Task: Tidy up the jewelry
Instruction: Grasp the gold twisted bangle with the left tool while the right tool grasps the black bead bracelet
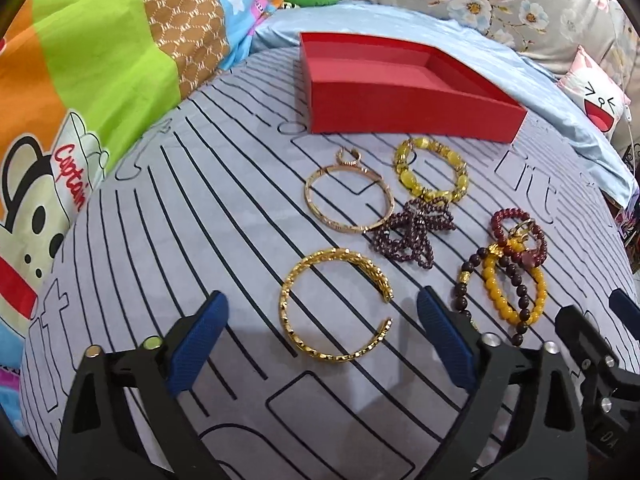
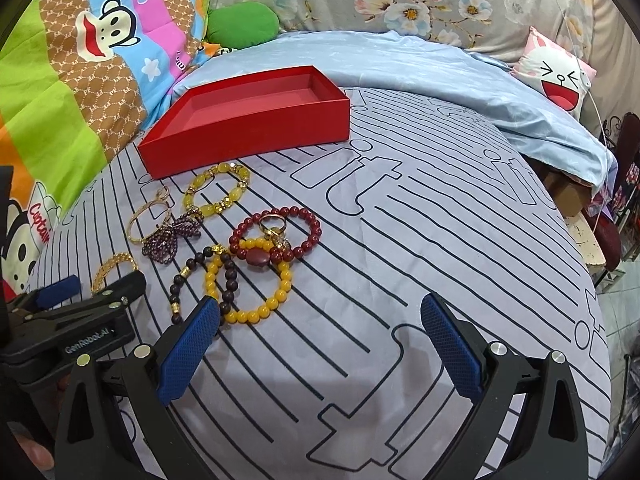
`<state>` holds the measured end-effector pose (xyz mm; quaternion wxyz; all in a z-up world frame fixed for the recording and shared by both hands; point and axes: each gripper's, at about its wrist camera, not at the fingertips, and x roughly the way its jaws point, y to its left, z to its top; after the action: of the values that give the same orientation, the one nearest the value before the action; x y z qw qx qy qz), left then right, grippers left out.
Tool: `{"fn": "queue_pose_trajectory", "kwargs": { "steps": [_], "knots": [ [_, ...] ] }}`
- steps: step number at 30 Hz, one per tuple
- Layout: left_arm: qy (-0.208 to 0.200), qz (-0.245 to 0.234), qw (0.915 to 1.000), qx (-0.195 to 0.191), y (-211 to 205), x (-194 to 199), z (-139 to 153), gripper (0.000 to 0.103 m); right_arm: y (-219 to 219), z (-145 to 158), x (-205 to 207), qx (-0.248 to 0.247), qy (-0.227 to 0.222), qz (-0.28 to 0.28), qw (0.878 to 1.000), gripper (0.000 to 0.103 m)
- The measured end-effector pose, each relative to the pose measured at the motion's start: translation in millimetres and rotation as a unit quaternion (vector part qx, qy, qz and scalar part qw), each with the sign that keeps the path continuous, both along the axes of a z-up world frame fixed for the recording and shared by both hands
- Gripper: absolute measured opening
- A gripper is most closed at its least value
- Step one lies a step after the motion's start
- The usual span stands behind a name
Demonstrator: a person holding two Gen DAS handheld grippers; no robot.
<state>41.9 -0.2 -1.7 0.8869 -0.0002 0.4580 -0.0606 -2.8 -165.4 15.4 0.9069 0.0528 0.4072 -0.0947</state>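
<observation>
With both grippers, left (image 1: 322, 336) and right (image 2: 320, 340), spread wide and empty, we judge it best to straddle the cuff (image 1: 335, 305) lying near the box (image 1: 400, 92), pinching one band squarely.

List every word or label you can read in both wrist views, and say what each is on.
"GenRobot.AI": on the left gripper body, right wrist view.
"Captain": on the cartoon quilt, cut off at the edge in the right wrist view.
Large outlined letters on the striped sheet: only partial, no whole word readable.
Small letters on the quilt's brown panels: too small.
The red box: none.
</observation>
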Motion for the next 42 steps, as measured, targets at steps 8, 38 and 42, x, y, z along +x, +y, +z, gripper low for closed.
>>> {"fn": "queue_pose_trajectory", "kwargs": {
  "steps": [8, 38, 42],
  "knots": [
    [-0.012, -0.011, 0.9999, 0.002, -4.3, 0.1, 3.1, 0.062, -1.2, -4.3, 6.2, 0.006, 0.005, 0.002, 1.0, 0.096],
    [-0.011, 0.0, 0.9999, -0.013, 20.7, -9.3, 10.3, 0.053, 29.5, -1.2, 19.1, 0.021, 0.018, 0.057, 0.998, 0.07],
    [-0.012, -0.004, 0.9999, -0.011, 18.9, -8.5, 9.6, 0.053, 32.0, -5.4, 26.0, 0.027, 0.028, 0.065, 0.997, 0.05]
  ]
}}
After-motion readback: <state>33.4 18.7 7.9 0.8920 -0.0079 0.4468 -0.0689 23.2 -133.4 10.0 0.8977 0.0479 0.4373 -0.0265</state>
